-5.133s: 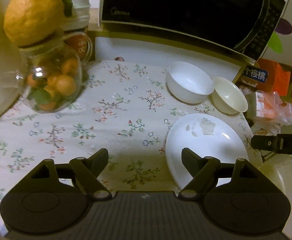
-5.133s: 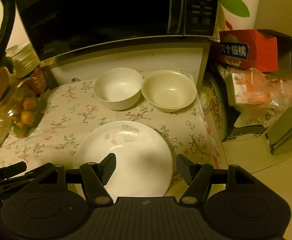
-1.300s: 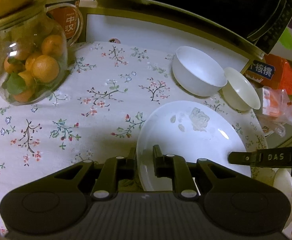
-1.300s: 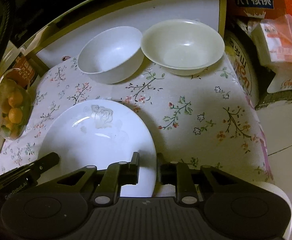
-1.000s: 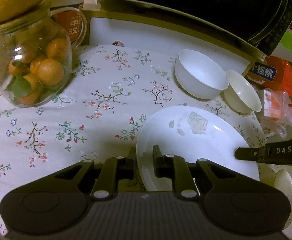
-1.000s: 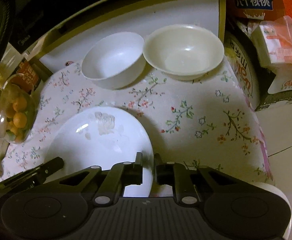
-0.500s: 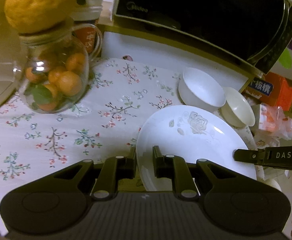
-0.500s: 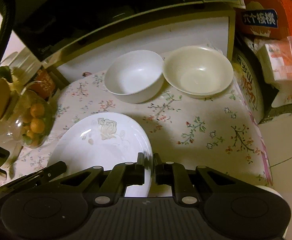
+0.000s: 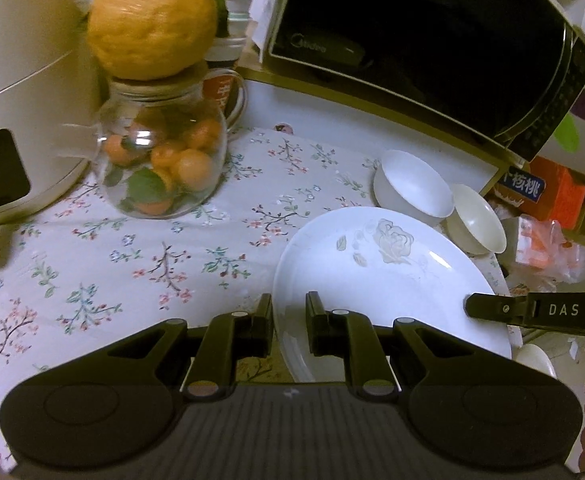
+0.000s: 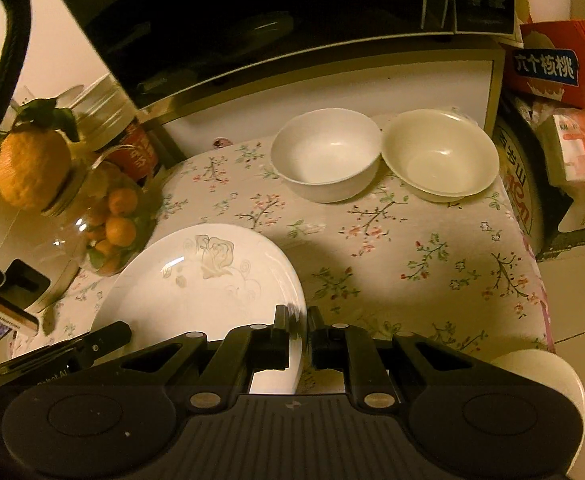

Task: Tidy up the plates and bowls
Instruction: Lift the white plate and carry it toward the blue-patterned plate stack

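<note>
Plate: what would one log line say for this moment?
plate: held above cloth | left hand-held gripper: shut on rim | right hand-held gripper: shut on rim | bowls: on cloth

A floral tablecloth covers the table; on it stands a glass jar of small oranges, a large yellow citrus fruit resting on its mouth; behind — on a raised shelf — sits a black microwave; to the right, off the cloth, an orange carton with Chinese lettering stands above crumpled plastic packets.
</note>
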Action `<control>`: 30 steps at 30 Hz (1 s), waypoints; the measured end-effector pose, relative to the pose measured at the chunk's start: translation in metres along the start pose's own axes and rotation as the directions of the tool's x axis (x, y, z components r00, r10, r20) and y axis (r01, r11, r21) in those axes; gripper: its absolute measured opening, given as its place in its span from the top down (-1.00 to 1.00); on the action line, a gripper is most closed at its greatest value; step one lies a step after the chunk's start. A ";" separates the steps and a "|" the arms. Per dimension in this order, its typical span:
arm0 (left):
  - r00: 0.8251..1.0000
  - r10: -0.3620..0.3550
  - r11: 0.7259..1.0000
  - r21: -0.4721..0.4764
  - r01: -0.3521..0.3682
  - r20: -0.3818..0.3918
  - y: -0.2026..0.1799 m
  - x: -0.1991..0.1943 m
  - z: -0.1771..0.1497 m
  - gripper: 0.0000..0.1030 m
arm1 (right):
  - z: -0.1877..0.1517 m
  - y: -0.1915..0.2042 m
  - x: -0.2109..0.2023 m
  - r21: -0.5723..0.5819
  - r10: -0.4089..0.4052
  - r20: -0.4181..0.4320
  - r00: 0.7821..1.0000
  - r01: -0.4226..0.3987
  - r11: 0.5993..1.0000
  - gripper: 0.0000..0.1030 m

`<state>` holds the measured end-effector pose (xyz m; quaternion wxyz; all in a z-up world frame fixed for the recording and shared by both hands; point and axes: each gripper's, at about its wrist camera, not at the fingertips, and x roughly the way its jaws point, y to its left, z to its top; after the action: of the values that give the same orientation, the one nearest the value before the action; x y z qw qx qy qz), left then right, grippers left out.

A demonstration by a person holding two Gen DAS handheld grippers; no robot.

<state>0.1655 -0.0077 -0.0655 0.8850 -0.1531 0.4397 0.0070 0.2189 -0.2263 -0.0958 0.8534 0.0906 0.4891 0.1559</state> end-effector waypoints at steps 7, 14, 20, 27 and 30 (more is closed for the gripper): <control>1.000 0.008 0.999 -0.038 -0.008 0.005 0.013 -0.025 -0.009 0.73 | -0.013 0.019 -0.015 -0.032 0.009 0.018 1.000 -0.009 0.999 0.79; 1.000 0.025 0.998 -0.062 -0.025 0.010 0.026 -0.045 -0.028 0.73 | -0.029 0.040 -0.027 -0.061 0.017 0.020 1.000 -0.016 0.998 0.79; 0.999 0.039 0.996 -0.081 -0.037 0.022 0.040 -0.059 -0.040 0.73 | -0.039 0.057 -0.030 -0.085 0.029 0.019 0.999 -0.028 0.996 0.79; 0.998 0.053 0.993 -0.104 -0.050 0.028 0.057 -0.073 -0.050 0.73 | -0.049 0.076 -0.030 -0.118 0.049 0.008 0.999 -0.048 0.992 0.78; 0.997 0.063 0.992 -0.111 -0.059 0.032 0.064 -0.078 -0.053 0.73 | -0.054 0.084 -0.028 -0.133 0.051 0.002 0.999 -0.050 0.990 0.78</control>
<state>0.0676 0.0478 -0.0518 0.8823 -0.1878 0.4273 0.0612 0.1441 -0.1572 -0.0746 0.8546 0.0463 0.4729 0.2095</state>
